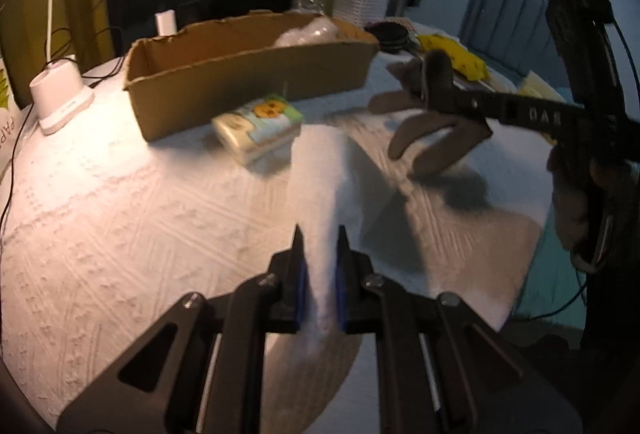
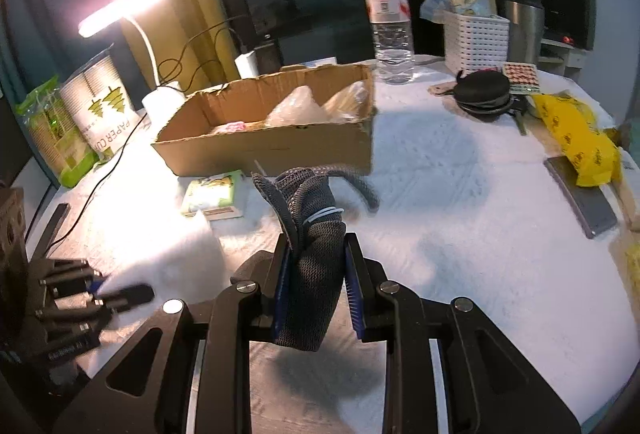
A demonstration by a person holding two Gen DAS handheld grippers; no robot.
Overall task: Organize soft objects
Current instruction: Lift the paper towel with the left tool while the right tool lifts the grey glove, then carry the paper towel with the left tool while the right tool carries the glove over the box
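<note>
Holding clear plastic bags (image 2: 298, 105) in far cardboard box (image 2: 272, 149); left claw (image 1: 320, 238) pinching white cloth (image 1: 324, 185), right claw (image 2: 316, 246) pinching grey knit (image 2: 312, 234); "PAPER CU" on cup sleeve (image 2: 100, 105).

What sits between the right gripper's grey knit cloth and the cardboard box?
A small green tissue pack lies on the white tablecloth before the open cardboard box, seen from the right wrist.

The white cloth (image 1: 320, 234) smears with blur, its near end dropping behind the left tongs (image 1: 319, 238). The grey knit bundle (image 2: 316, 234) hides its base between the right tongs (image 2: 316, 246). The cardboard box (image 2: 272, 149) walls conceal most contents; print on the small pack (image 1: 260, 121) is unreadable.
</note>
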